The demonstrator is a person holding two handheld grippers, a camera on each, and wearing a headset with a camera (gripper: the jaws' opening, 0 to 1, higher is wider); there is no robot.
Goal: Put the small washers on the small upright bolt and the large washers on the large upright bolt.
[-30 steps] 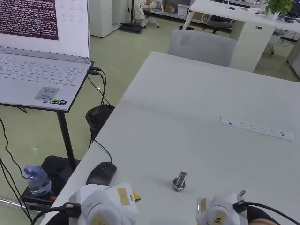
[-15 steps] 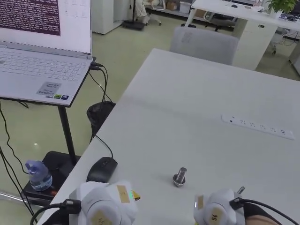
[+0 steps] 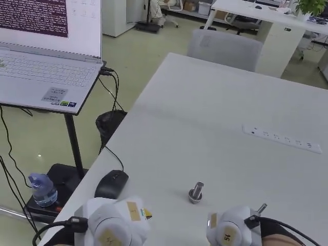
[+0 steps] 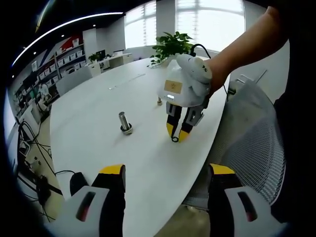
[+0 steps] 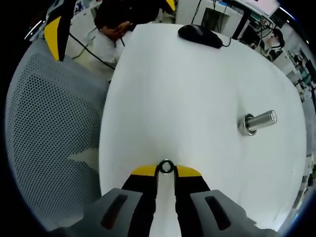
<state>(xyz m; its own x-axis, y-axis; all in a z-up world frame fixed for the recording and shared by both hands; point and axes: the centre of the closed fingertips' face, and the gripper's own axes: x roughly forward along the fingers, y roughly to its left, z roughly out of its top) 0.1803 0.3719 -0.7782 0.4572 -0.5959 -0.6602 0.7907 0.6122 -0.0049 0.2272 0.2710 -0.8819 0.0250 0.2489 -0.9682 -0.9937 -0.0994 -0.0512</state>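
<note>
Washer stays pinched in my right gripper, now slightly nearer the large bolt; threading is next. Left gripper jaws gape empty.

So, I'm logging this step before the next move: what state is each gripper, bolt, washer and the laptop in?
left gripper: open, holding nothing.
right gripper: shut on the washer.
washer: pinched at the jaw tips, not on a bolt yet.
large bolt: upright on the table.
small bolt: upright on the table.
laptop: lid open, screen lit.
</note>
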